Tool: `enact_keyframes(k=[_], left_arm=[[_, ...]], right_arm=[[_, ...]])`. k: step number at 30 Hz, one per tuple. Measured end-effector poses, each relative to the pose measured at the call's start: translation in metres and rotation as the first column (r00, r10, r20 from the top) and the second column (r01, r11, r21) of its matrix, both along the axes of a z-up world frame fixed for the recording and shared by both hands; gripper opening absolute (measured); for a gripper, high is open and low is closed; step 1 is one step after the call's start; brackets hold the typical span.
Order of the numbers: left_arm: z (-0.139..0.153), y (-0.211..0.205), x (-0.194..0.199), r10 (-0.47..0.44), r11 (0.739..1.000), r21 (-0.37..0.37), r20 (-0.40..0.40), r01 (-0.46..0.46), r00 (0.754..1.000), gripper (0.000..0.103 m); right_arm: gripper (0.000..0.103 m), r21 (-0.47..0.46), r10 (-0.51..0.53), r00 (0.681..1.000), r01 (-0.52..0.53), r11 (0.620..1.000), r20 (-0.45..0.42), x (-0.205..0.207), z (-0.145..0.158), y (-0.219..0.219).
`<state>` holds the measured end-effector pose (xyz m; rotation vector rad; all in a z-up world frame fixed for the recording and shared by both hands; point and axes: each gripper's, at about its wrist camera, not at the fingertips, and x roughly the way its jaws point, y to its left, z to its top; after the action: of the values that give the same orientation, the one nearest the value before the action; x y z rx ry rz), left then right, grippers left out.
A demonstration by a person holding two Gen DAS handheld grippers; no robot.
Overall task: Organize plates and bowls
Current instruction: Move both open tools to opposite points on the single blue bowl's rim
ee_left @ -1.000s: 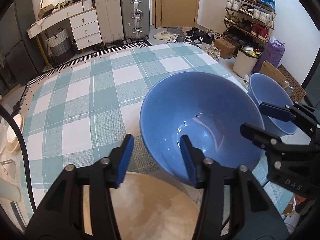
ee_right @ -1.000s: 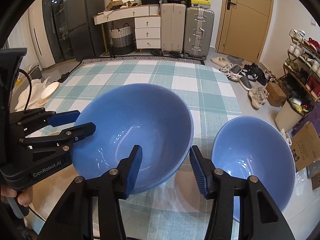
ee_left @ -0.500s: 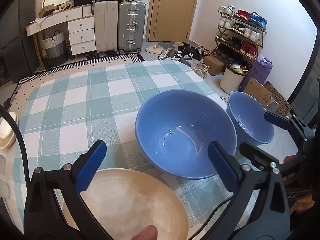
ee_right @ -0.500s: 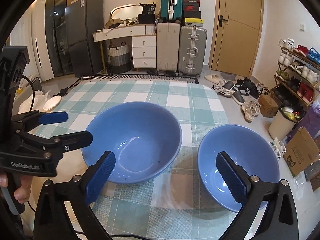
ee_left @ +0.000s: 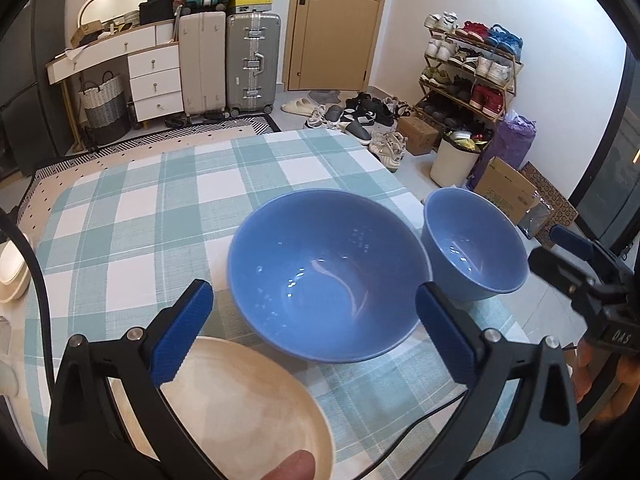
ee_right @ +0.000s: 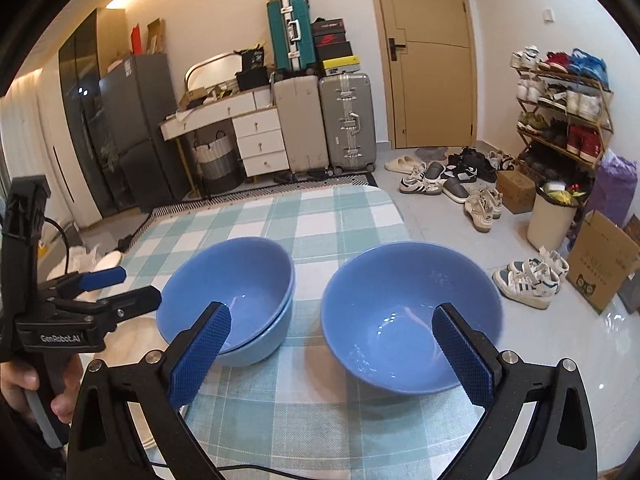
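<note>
A large blue bowl (ee_left: pixel 328 272) stands on the checked table; in the right wrist view this large blue bowl (ee_right: pixel 228 284) appears nested in a second blue bowl. To its right stands another blue bowl (ee_left: pixel 476 248), the other blue bowl (ee_right: pixel 408 312) close to the table's right edge. A cream plate (ee_left: pixel 240 400) lies at the near left, under the left gripper's fingers. My left gripper (ee_left: pixel 312 320) is open wide and holds nothing, above and short of the large bowl. My right gripper (ee_right: pixel 332 344) is also open and empty, above and short of the two bowls.
The teal-and-white checked tablecloth (ee_left: pixel 140 220) stretches far and left of the bowls. A black cable (ee_left: pixel 400 436) runs along the near edge. A person's thumb (ee_left: pixel 288 468) shows at the bottom. Suitcases (ee_right: pixel 344 120), drawers and a shoe rack stand beyond the table.
Both grippers let go of the large blue bowl's rim, opened wide and drew back and upward. The right wrist view has swung right toward the other blue bowl.
</note>
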<state>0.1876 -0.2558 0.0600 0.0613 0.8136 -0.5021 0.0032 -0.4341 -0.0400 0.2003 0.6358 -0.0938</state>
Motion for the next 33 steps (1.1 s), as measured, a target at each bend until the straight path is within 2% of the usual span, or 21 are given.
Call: enact_keyframes(k=[2,13,17,22,25,28,29,30,32,33], left_arm=[[-0.001,-0.012,-0.002,-0.019,1.000,0.009,-0.005,0.019,1.000,0.101],[0.008,-0.069,-0.015,-0.096,0.995,0.013,0.012,0.096,0.995,0.101],[0.015,-0.086,-0.021,-0.116,0.993,0.026,0.030,0.115,0.993,0.101],[0.022,-0.103,-0.026,-0.141,0.990,-0.013,0.023,0.141,0.990,0.101],[0.023,-0.114,-0.026,-0.165,0.986,-0.022,0.005,0.165,0.986,0.100],[0.020,-0.123,-0.027,-0.180,0.984,0.007,0.007,0.179,0.984,0.093],[0.019,-0.126,-0.027,-0.189,0.982,0.009,0.001,0.189,0.982,0.090],[0.018,-0.127,-0.027,-0.195,0.981,0.007,-0.007,0.195,0.981,0.088],[0.016,-0.130,-0.027,-0.213,0.977,0.005,-0.009,0.214,0.977,0.076],[0.016,-0.132,-0.028,-0.219,0.976,0.010,-0.009,0.219,0.976,0.075]], right_arm=[[0.103,-0.006,-0.033,0.999,0.033,0.999,0.001,-0.005,0.003,-0.008],[0.103,0.014,-0.071,0.997,0.071,0.997,-0.040,-0.036,0.002,-0.040],[0.103,0.054,-0.086,0.996,0.087,0.995,-0.029,-0.045,0.003,-0.054],[0.103,0.089,-0.141,0.989,0.143,0.986,-0.038,-0.053,-0.003,-0.074],[0.103,0.155,-0.161,0.986,0.165,0.974,-0.041,-0.058,-0.012,-0.086],[0.103,0.233,-0.154,0.986,0.164,0.959,-0.060,-0.061,-0.032,-0.095],[0.102,0.231,-0.152,0.985,0.167,0.959,-0.082,-0.059,-0.035,-0.096],[0.102,0.232,-0.152,0.986,0.165,0.959,-0.071,-0.060,-0.034,-0.096],[0.102,0.223,-0.159,0.986,0.165,0.961,-0.046,-0.063,-0.027,-0.098],[0.102,0.210,-0.165,0.985,0.172,0.962,-0.050,-0.062,-0.026,-0.098]])
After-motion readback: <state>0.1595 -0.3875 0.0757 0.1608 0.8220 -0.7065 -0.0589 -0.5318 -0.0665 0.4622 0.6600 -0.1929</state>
